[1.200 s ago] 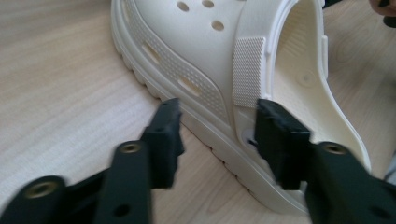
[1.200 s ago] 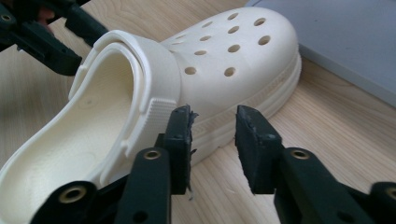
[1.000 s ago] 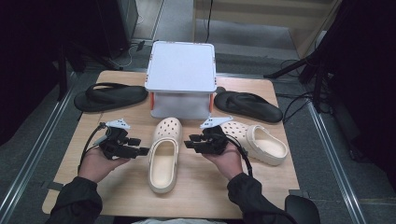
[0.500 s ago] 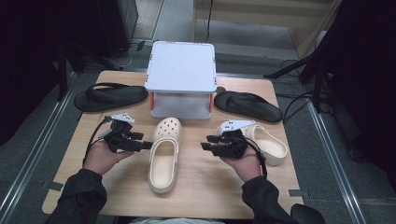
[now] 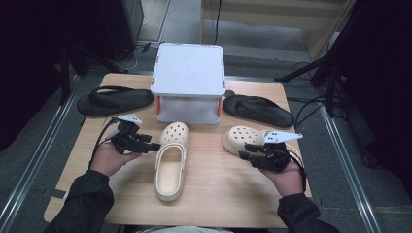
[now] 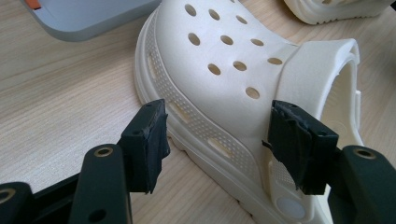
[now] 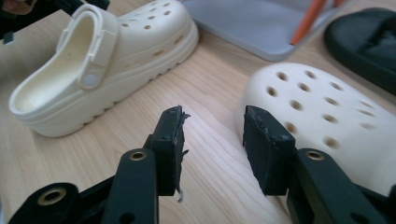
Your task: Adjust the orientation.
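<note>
A cream clog [image 5: 170, 162] lies mid-table with its toe toward the box. My left gripper [image 5: 151, 145] is at its left side. In the left gripper view it [image 6: 224, 144] is open, its jaws straddling the clog's [image 6: 219, 84] side wall and strap, with no pad pressing that I can see. A second cream clog [image 5: 239, 137] lies to the right, its heel hidden behind my right gripper [image 5: 246, 154]. In the right gripper view, those jaws [image 7: 217, 149] have just been opening and hold nothing; the second clog's toe [image 7: 322, 112] sits just right of them.
A grey-white box stand with orange posts [image 5: 188, 77] stands at the back middle of the wooden table [image 5: 218, 199]. One black flip-flop [image 5: 114, 99] lies to its left and another [image 5: 260, 109] to its right. Bare wood lies between the two clogs.
My right gripper has moved right, from beside the middle clog to the near side of the right clog. The left gripper has stayed by the middle clog.
</note>
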